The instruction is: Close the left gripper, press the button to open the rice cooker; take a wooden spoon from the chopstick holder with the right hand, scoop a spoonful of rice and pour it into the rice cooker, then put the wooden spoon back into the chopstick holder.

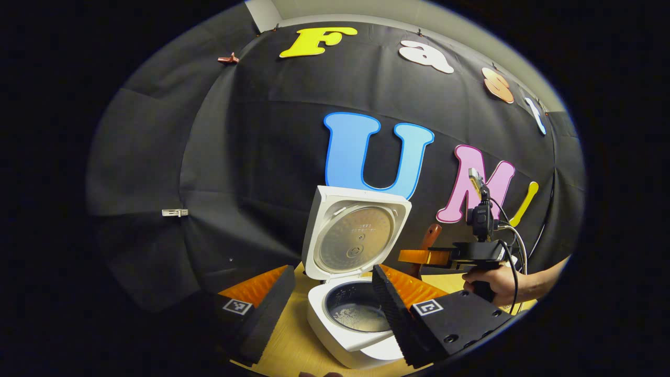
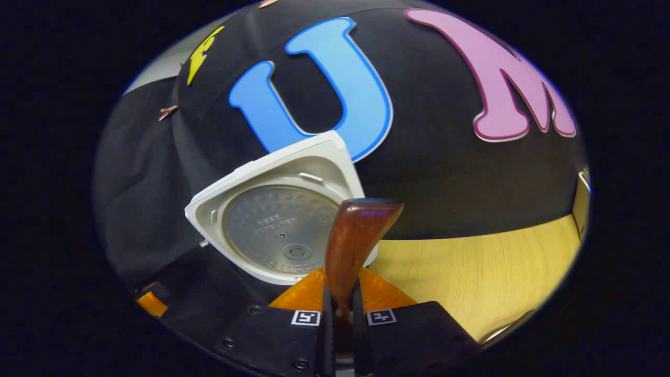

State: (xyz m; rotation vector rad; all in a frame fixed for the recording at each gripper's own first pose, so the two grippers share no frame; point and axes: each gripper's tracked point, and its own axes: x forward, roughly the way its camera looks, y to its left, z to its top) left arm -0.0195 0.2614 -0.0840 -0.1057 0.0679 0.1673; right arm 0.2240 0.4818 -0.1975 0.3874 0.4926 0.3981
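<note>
In the left gripper view, the left gripper [image 1: 327, 309] hangs low over the wooden table [image 1: 293, 340] with its two black, orange-backed fingers [image 1: 261, 309] spread wide and nothing between them. Between and just beyond them stands the white rice cooker [image 1: 345, 345], near the table's front edge, its lid [image 1: 356, 235] swung up and standing nearly upright against the black cloth wall. The dark inner pot [image 1: 356, 309] lies open, with a thin pale layer of rice [image 1: 361, 317] on its bottom. To the right of the cooker, a hand [image 1: 492, 285] grips the handle of the right gripper [image 1: 419, 256], which points toward the lid with its orange fingers held level above the table. A piece of reddish wood, the wooden spoon [image 1: 430, 238], sticks up at those fingers.

In the right gripper view, the right gripper [image 2: 341, 314] has its black pads drawn narrow and pressed on the wooden spoon [image 2: 353, 246], whose brown shaft rises straight up from between them to a flat-cut end. Behind it the open lid [image 2: 272, 220] tilts to the left, showing its dimpled metal inner plate. Bare table [image 2: 481, 272] stretches away on the right, up to the cloth wall.
</note>
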